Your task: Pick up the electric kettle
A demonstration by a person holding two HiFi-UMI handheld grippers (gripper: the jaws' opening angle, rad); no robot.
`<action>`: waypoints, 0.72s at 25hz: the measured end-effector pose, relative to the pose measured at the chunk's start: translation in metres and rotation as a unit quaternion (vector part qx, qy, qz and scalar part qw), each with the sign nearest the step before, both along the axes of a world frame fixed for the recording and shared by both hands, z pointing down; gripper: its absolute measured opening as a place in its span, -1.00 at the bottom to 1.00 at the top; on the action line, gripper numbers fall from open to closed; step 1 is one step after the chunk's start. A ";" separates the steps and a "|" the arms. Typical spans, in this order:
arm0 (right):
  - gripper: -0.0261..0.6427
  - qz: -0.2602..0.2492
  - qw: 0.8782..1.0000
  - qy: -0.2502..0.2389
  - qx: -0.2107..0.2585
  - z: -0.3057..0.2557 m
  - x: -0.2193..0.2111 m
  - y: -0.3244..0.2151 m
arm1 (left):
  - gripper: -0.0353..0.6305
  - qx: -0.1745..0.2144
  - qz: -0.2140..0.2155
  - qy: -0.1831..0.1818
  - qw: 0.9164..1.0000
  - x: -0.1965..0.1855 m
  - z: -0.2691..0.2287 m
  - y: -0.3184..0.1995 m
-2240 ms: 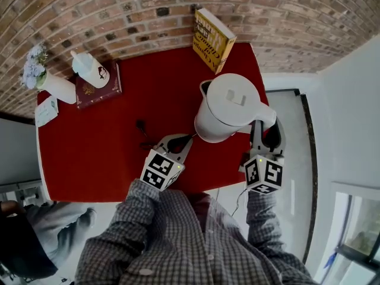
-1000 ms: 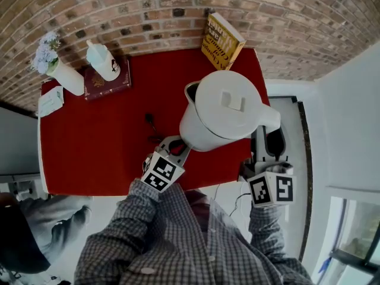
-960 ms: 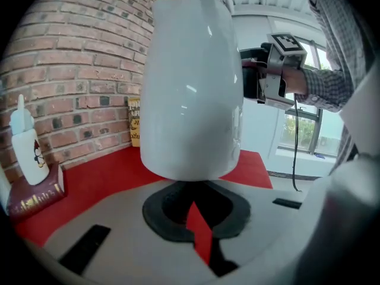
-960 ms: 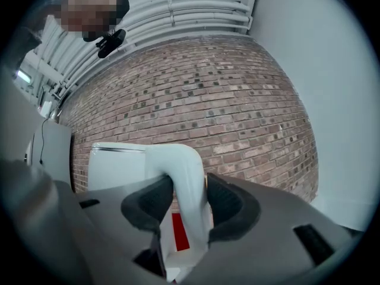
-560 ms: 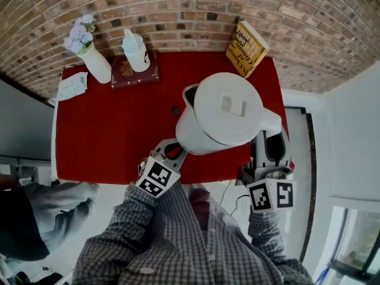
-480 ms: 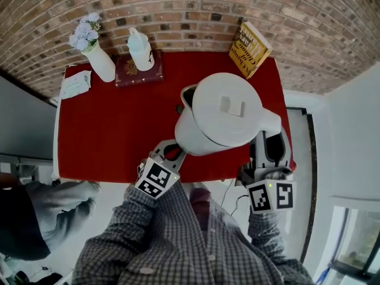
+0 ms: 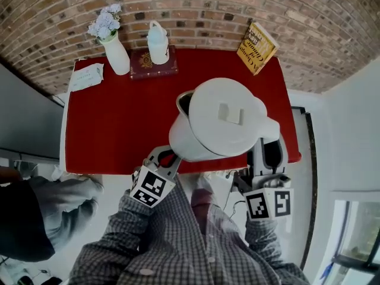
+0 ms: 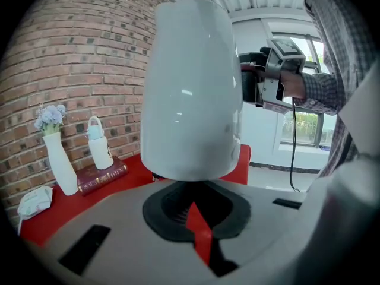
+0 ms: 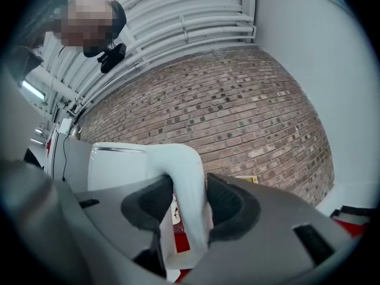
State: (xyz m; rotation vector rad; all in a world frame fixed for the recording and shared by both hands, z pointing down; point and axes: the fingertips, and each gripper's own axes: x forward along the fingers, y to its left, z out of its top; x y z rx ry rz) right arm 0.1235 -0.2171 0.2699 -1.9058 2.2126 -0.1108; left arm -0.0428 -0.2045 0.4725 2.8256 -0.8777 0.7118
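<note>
kettle point(image 7: 219, 120) — 1; grippers point(image 7: 161, 158) point(image 7: 267, 147) — 2; books point(image 7: 256, 47) point(image 7: 171, 67) 2; vase point(image 7: 117, 57) 1; bottle point(image 7: 158, 43) 1; packet point(image 7: 86, 77) 1

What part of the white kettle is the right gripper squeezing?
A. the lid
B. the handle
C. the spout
B: in the right gripper view, the right gripper has its two jaws pressed on either side of the kettle's white handle.

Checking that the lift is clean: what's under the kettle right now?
The left gripper sits right beneath the kettle, with the red table lower down. Whether they touch, and the tabletop directly underneath, are hidden by the kettle's body.
</note>
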 end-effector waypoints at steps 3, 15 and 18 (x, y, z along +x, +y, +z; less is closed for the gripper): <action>-0.39 -0.004 1.000 0.003 0.006 -0.005 -0.012 0.013 | -0.89 -0.002 0.001 -0.001 1.000 -0.010 -0.004 0.014; -0.39 -0.059 0.998 -0.009 0.021 -0.021 -0.023 0.029 | -0.89 0.024 -0.034 -0.016 0.999 -0.023 -0.023 0.036; -0.39 -0.068 0.997 -0.006 0.024 -0.025 -0.021 0.030 | -0.89 0.025 -0.040 -0.016 0.999 -0.020 -0.026 0.037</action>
